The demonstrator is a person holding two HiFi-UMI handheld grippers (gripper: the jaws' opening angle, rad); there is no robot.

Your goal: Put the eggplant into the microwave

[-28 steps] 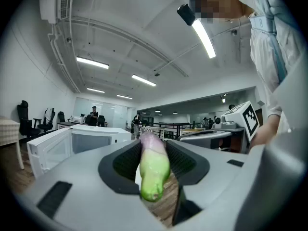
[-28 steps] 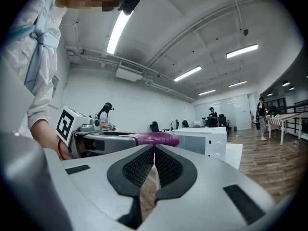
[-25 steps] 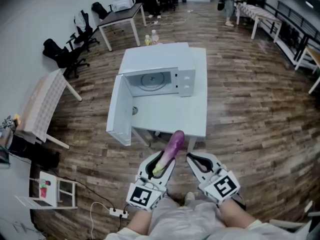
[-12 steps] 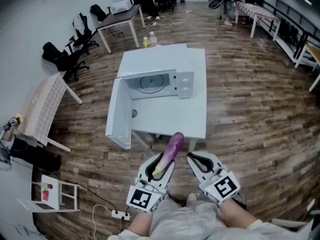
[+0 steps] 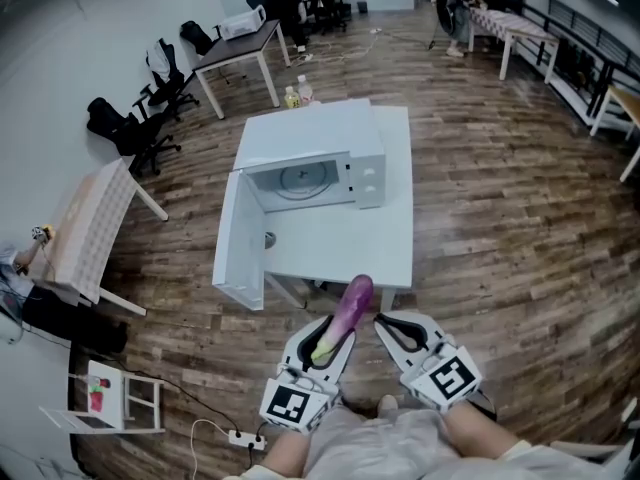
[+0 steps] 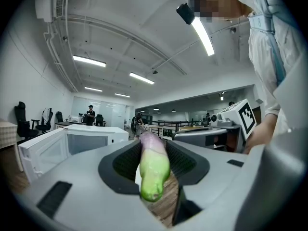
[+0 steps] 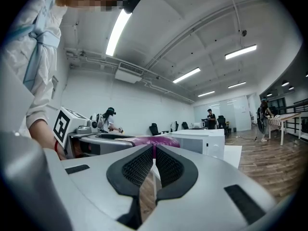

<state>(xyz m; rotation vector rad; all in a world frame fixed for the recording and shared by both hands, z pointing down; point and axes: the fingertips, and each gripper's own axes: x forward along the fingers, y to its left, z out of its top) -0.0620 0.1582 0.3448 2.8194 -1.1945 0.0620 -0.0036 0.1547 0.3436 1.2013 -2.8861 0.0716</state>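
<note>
While held short of the oven, eggplant: lengthwise between the pads, green stem end toward the holder, purple tip jutting forward past the fingertips; aimed toward the microwave; tip near the table's front edge, over it or not hard to tell.
Left gripper: closed on the eggplant partway along; held level; judged firm enough, yet worth a steady squeeze against forward slip on smooth, tapering skin.
Right gripper: jaws together, nothing between them; just beside the left one; best kept off to the right, out of the path.
Table: white, bare in front of the oven.
Door: swung wide open to the left, reaching out past the table's left side; no need to touch; best passed on its right.
Microwave: on the far part of the table, cavity facing the holder; round turntable showing inside, seemingly bare; control panel right of the opening.
Step in hand: carrying forward to the cavity; judged early, with the placing all to come.
How to do well: keep level, tip first; aim at the middle of the opening, clear of panel and door; reach in deep enough to lay the whole length on the turntable; lower until resting, then open; draw straight back.
Risk: long overhang knocking the frame; rolling once freed.
</note>
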